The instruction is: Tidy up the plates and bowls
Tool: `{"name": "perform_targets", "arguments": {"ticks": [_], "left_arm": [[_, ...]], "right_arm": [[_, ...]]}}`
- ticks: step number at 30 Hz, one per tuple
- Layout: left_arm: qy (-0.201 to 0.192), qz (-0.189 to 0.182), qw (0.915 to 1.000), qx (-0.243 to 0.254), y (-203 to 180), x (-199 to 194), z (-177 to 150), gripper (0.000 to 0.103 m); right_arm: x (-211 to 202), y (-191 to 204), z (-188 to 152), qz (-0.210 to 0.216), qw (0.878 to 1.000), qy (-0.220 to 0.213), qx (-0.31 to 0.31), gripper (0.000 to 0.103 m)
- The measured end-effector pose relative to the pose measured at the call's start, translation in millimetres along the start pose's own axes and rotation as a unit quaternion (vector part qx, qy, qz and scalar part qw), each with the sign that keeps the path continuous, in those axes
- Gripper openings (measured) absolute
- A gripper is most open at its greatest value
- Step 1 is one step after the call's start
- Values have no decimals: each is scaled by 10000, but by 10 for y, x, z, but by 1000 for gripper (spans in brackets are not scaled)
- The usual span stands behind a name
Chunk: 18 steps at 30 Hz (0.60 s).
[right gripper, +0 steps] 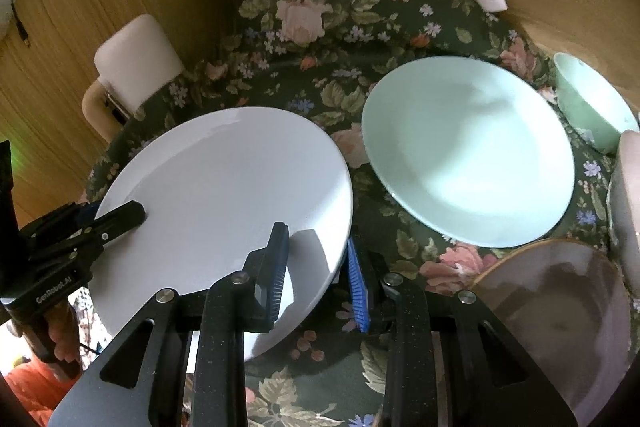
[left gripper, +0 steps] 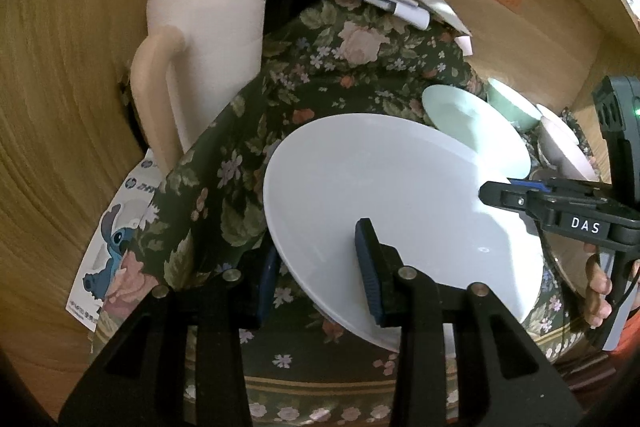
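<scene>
Both grippers clamp the same white plate (right gripper: 224, 195), one on each side of its rim. In the right wrist view the right gripper (right gripper: 316, 275) straddles the plate's near right edge, one finger on top of the rim and the blue-padded finger beneath it, so it is clenched on the plate. The left gripper (right gripper: 120, 217) comes in from the lower left of that frame and bites the opposite edge. The left wrist view confirms it: the left gripper (left gripper: 320, 267) has one finger over the plate (left gripper: 392, 195) and one under it, and the right gripper (left gripper: 504, 195) reaches in from the right edge of the frame.

The plate sits at centre left of the right wrist view, tilted, its near edge apparently raised off the flowered cloth (right gripper: 320, 67) that covers the desk. The relation that matters is sideways: the pale green plate (right gripper: 468, 151) lies just beside the white one, to its right and slightly higher in the frame, nearer the right gripper. A green bowl (right gripper: 592, 107) stands at the right edge, a brownish plate (right gripper: 560, 307) lies at lower right.

Both hands point steeply downward, each gripping from the near side. If stacking is intended, the white plate probably travels rightward with both hands moving together.
</scene>
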State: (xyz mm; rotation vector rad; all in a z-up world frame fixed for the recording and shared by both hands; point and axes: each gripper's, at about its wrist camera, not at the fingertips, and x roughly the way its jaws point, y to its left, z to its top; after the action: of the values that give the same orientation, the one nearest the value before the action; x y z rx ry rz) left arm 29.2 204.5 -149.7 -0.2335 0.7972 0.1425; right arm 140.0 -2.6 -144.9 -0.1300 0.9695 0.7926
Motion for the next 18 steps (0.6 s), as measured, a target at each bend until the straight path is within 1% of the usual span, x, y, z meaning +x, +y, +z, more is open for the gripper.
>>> {"name": "perform_targets", "arguments": {"ticks": [12, 18], "left_arm": [[-307, -112, 9991, 252, -327, -150, 153, 37], [-409, -258, 9981, 387, -552, -202, 195, 37]], "right_arm": [[-394, -211, -65, -49, 9985, -508, 186, 24], [-613, -354, -146, -88, 9967, -725, 346, 24]]}}
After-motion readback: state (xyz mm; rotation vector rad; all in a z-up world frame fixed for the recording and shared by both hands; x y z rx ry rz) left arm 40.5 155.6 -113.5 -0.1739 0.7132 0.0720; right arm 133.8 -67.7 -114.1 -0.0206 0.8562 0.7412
